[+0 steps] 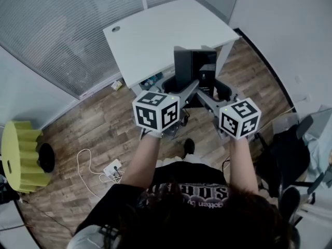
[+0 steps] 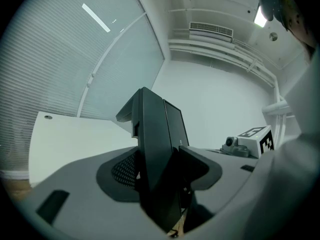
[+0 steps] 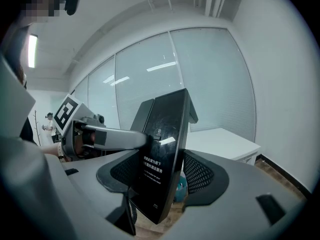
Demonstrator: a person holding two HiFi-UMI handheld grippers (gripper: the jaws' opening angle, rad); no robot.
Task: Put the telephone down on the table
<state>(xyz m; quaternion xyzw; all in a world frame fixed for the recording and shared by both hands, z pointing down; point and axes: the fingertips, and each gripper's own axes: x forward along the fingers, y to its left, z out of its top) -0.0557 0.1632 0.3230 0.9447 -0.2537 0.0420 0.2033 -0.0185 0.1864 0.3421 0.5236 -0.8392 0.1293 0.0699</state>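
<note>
1. Holding the telephone [image 1: 194,69] between both tools, we see it at the centre of the head view: a flat black slab, standing roughly upright.
2. We find it off the table [image 1: 155,35]. The white top fills the upper middle of the head view, and the telephone sits in front of its near edge, with the wood floor [image 1: 104,134] showing around it.
3. The left gripper [image 1: 181,90] reaches in from the lower left. In the left gripper view its jaws are clamped on the telephone's lower part, one pad on each flat face, with the slab seen edge-on and rising towards the top of the frame.
4. The right gripper [image 1: 210,90] comes in from the lower right. In the right gripper view its jaws are likewise closed on the telephone, which leans a little to the right there and shows a glossy face with small lines of white print.
5. Each gripper shows in the other's view: the marker cube of the right one at the right edge of the left gripper view, the left one's cube and long jaw at the left of the right gripper view, that jaw touching the telephone.
6. Elsewhere in the head view we note a yellow stool [image 1: 21,154] at the left edge, a power strip [image 1: 112,167] with a white cable on the floor at lower left, and a dark chair [image 1: 288,154] at the right.
</note>
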